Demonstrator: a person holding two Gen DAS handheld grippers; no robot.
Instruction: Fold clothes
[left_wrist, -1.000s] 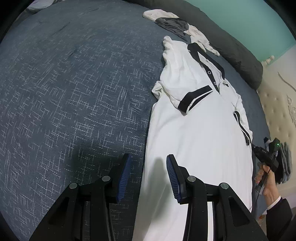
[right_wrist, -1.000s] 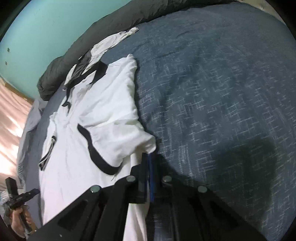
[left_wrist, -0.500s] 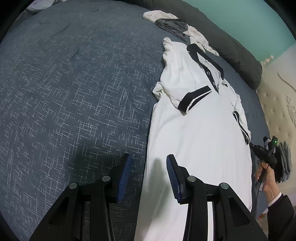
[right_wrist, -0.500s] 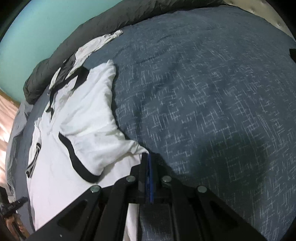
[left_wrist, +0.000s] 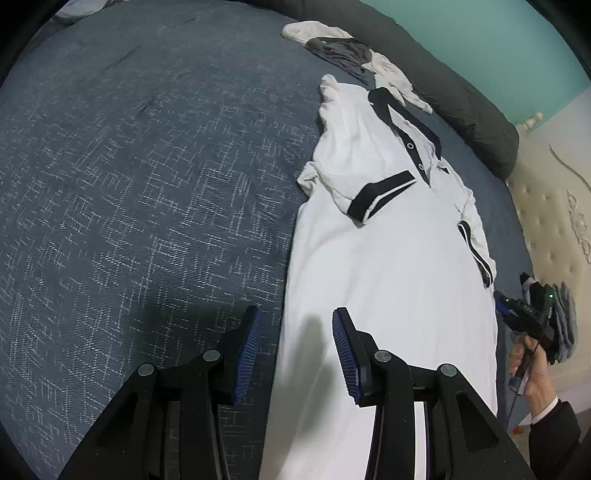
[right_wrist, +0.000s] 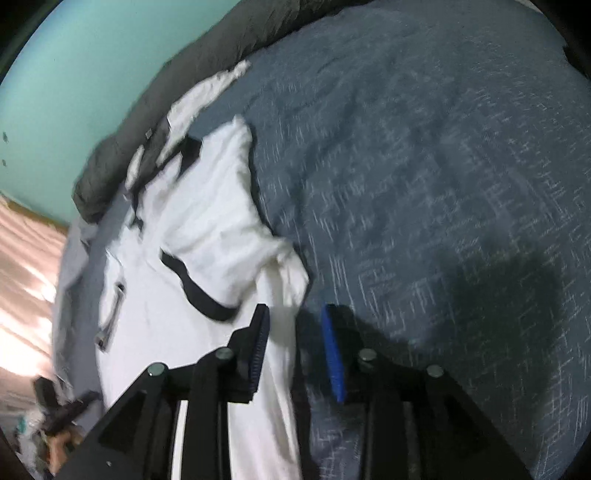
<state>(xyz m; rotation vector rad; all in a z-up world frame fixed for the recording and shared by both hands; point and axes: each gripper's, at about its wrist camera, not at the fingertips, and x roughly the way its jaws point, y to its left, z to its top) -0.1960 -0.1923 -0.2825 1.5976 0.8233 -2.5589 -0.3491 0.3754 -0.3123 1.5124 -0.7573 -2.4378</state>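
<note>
Your left gripper (left_wrist: 295, 354) and right gripper (right_wrist: 295, 350) both gape empty over the white polo shirt (left_wrist: 388, 266). Its hem runs out of frame, and the right view is motion-blurred.

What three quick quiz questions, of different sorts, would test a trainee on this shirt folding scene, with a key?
1. True or false: the right claw is shut on the white polo shirt.
2. Which edge of the shirt does the left claw straddle? A) collar B) side edge C) sleeve cuff
3. Fill in: the shirt lies on a dark blue ____.

Key: 1 false, both claws stand open. 2 B. 3 bedspread.
</note>
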